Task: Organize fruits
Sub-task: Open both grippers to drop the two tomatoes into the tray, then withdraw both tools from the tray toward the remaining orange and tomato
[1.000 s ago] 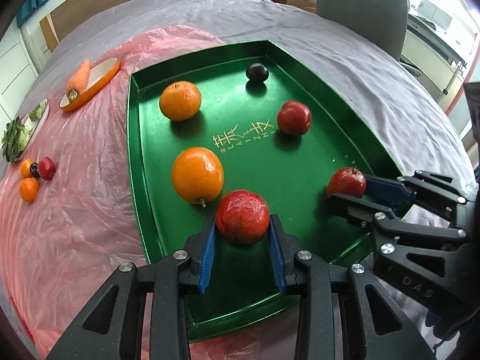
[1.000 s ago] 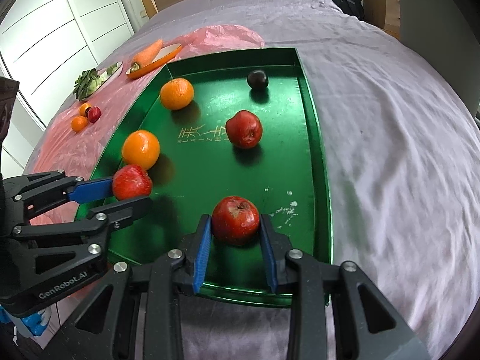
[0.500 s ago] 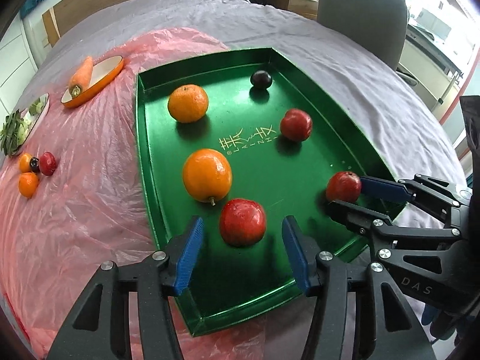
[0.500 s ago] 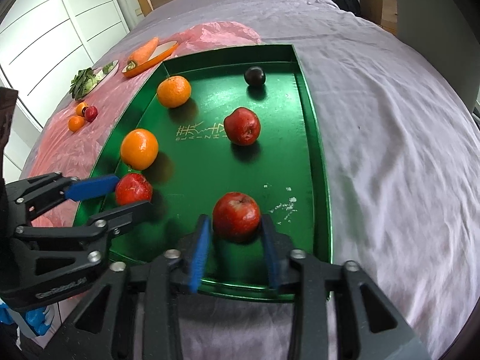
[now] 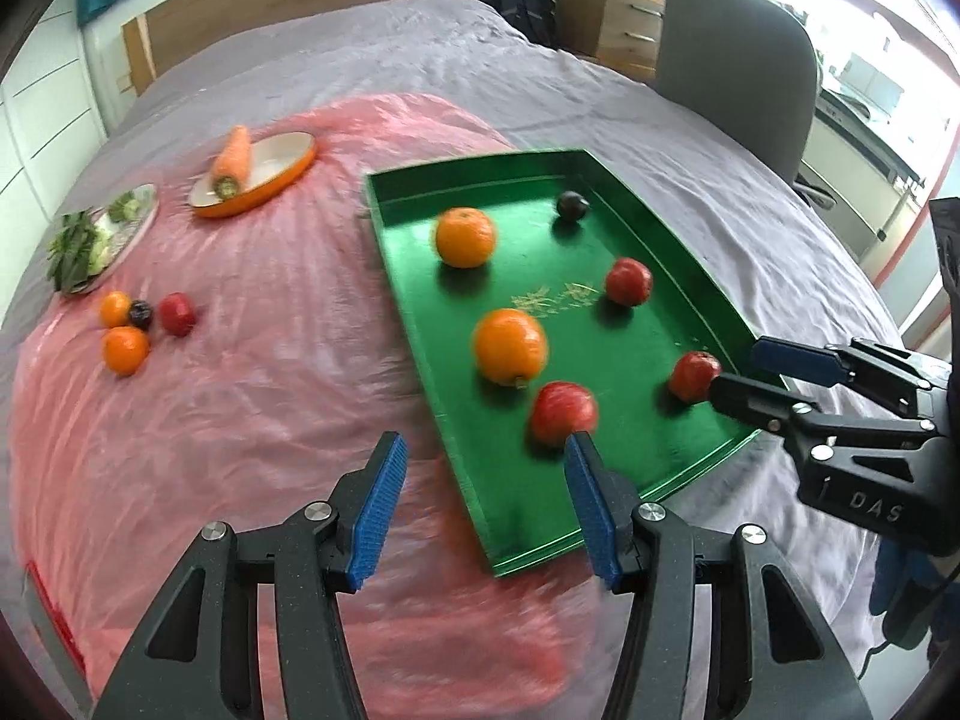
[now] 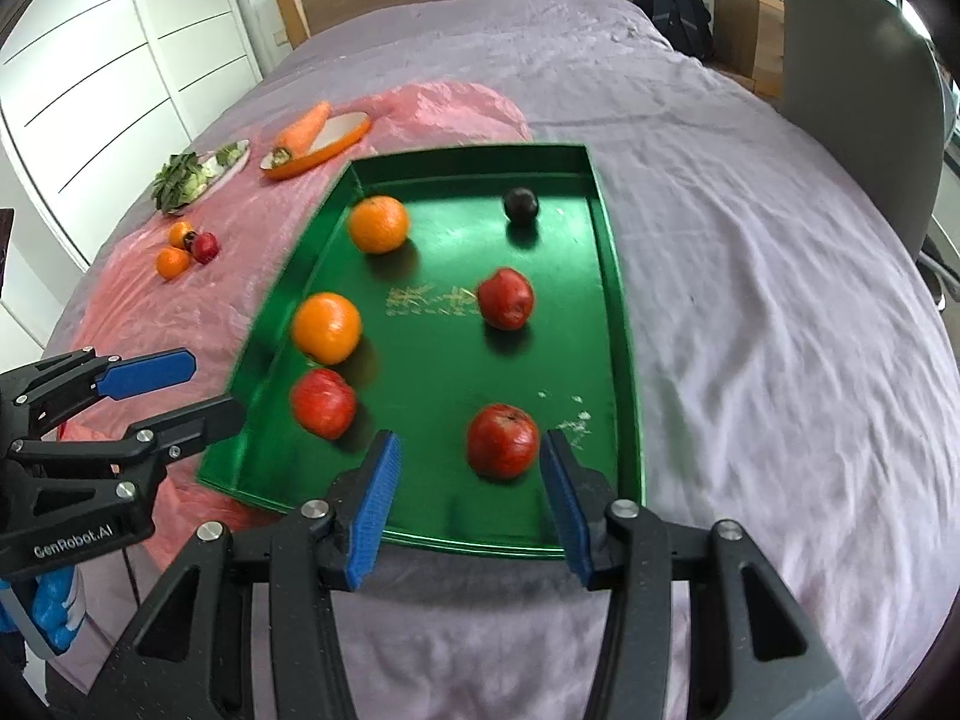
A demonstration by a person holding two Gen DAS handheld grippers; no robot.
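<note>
**Both tongs spread, fruit lying loose in the tray**

Far left on the pink plastic sheet [image 5: 240,372] sits a little cluster of fruit: two small oranges [image 5: 125,350], a dark plum [image 5: 140,314] and a small red fruit [image 5: 177,314], well apart from either tool. Beyond them are a plate of greens [image 5: 99,237] and an orange dish [image 5: 255,180] with a carrot [image 5: 231,161] across it.

The left gripper [image 5: 480,504] hovers over the near left edge of the green tray [image 5: 660,468], its blue pads spread with nothing between them; a red apple [image 5: 563,412] lies on the tray just beyond its right pad, beside a large orange [image 5: 510,346].

Further right, the right gripper [image 6: 465,501] has its jaws wide. A second red apple [image 6: 503,441] rests on the tray floor between the fingertips, nearer the right pad, and whether it touches that pad I cannot tell.
</note>
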